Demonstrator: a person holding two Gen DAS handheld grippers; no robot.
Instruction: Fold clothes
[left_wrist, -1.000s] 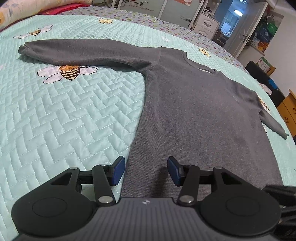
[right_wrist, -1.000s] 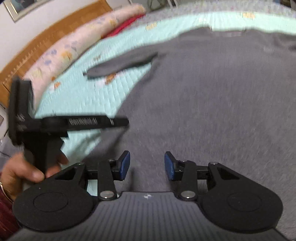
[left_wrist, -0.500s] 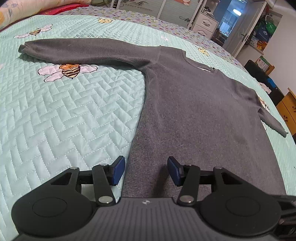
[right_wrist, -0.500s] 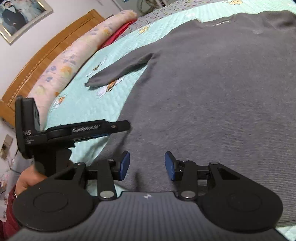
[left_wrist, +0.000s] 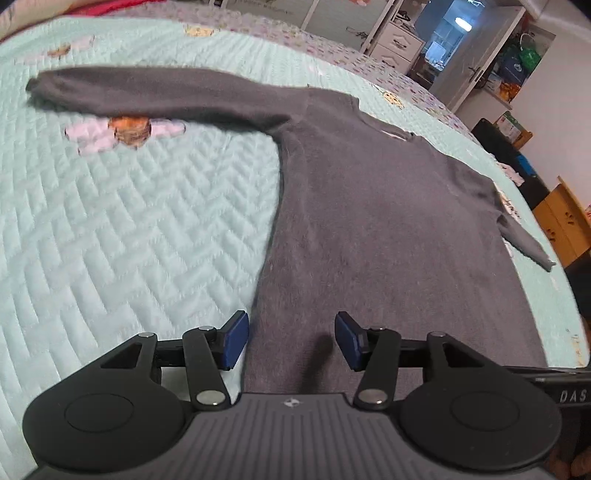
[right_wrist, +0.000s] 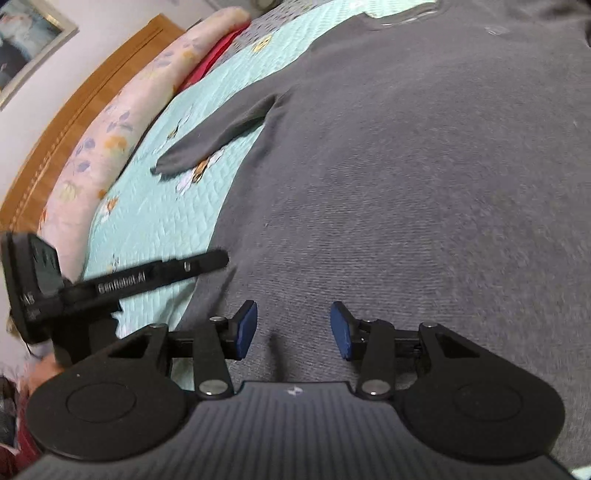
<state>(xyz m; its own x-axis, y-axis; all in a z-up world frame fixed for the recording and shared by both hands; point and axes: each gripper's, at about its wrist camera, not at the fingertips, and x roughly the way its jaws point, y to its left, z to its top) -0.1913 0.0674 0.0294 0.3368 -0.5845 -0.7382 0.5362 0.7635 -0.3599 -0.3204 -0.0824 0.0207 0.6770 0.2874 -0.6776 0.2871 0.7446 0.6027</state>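
Your dark grey knitted sweater lies flat, sleeves spread, on the mint-green quilted bedspread. Your left gripper and right gripper hover over the sweater's hem, jaws released.

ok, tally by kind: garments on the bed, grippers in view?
Grey sweater: 1, spread flat on the quilt
Grippers: 2, left gripper and right gripper, both open and empty
Total: 3
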